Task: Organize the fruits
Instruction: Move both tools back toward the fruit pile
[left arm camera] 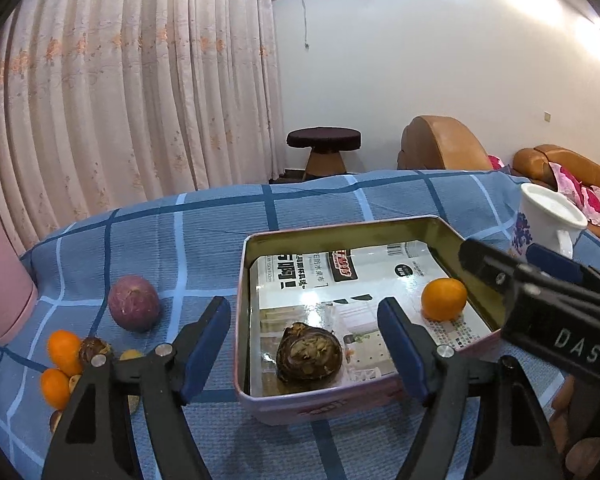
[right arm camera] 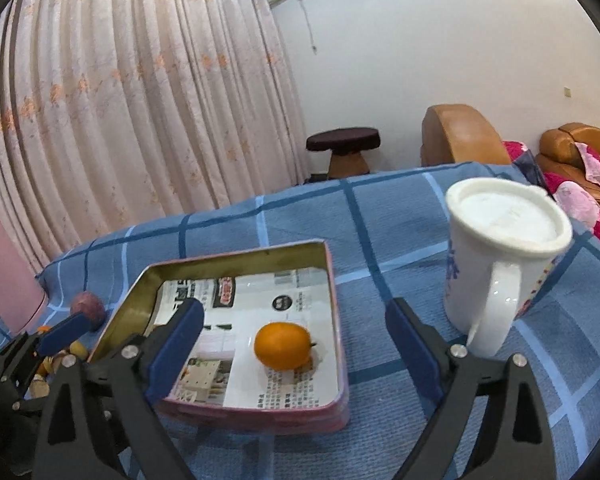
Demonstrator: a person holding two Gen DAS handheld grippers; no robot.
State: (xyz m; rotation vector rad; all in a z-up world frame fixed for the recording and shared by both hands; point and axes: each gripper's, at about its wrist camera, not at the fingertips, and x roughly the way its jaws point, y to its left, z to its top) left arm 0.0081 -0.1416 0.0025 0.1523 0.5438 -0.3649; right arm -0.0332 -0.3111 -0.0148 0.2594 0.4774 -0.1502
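A shallow rectangular metal tin (left arm camera: 476,292), gold-toned inside and pink outside, is seen at the centre of the left wrist view, lined with glossy printed paper (left arm camera: 384,264). Two fruits are held in it: a smooth round orange (left arm camera: 444,298) at the right of the frame, and a rough, brown, scaly-skinned fruit (left arm camera: 309,357) near the tin's lower edge. In the right wrist view the same orange (right arm camera: 283,345) is shown lying between the spread fingers.

Outside the tin, at the left of the left wrist view, a dull purple round fruit (left arm camera: 133,303) is seen on the cloth, with a cluster of small oranges (left arm camera: 60,364) and brownish fruits at the lower left.

The left gripper (left arm camera: 304,352) is shown wide open and empty, its blue-padded fingers set either side of the brown fruit without touching it. The right gripper (right arm camera: 294,356) is likewise spread apart and holds nothing.

A blue checked woven cloth (right arm camera: 380,216) covers the table. A white glazed mug (right arm camera: 496,264), lidded and handled, stands upright at the right of the right wrist view.
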